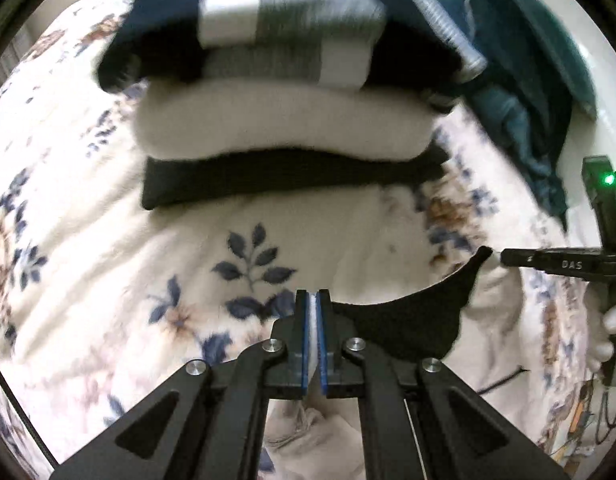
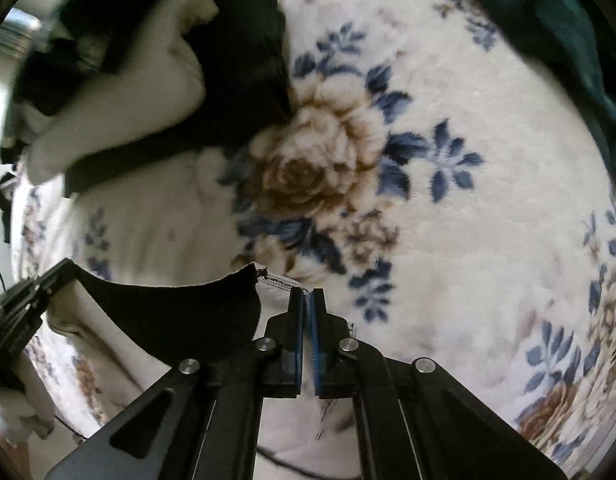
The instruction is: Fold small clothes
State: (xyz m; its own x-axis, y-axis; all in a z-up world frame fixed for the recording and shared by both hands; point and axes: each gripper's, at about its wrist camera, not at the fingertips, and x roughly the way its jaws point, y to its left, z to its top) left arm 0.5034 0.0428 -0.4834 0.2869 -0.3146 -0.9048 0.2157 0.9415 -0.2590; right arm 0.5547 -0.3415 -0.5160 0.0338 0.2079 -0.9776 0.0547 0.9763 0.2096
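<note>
A small cream garment with a black panel point(image 1: 411, 328) hangs stretched between my two grippers above the floral blanket point(image 1: 108, 248). My left gripper point(image 1: 312, 300) is shut on its cream edge. My right gripper point(image 2: 306, 298) is shut on its other stitched cream corner; it also shows in the left wrist view point(image 1: 497, 258) at the right. The black panel point(image 2: 180, 312) sags between them in the right wrist view, with my left gripper point(image 2: 68, 268) at the far left.
A stack of folded clothes point(image 1: 284, 120) lies ahead: black, cream, then grey-and-white pieces on top. It also shows at upper left in the right wrist view point(image 2: 148, 92). Teal fabric point(image 1: 519, 80) is heaped at the back right.
</note>
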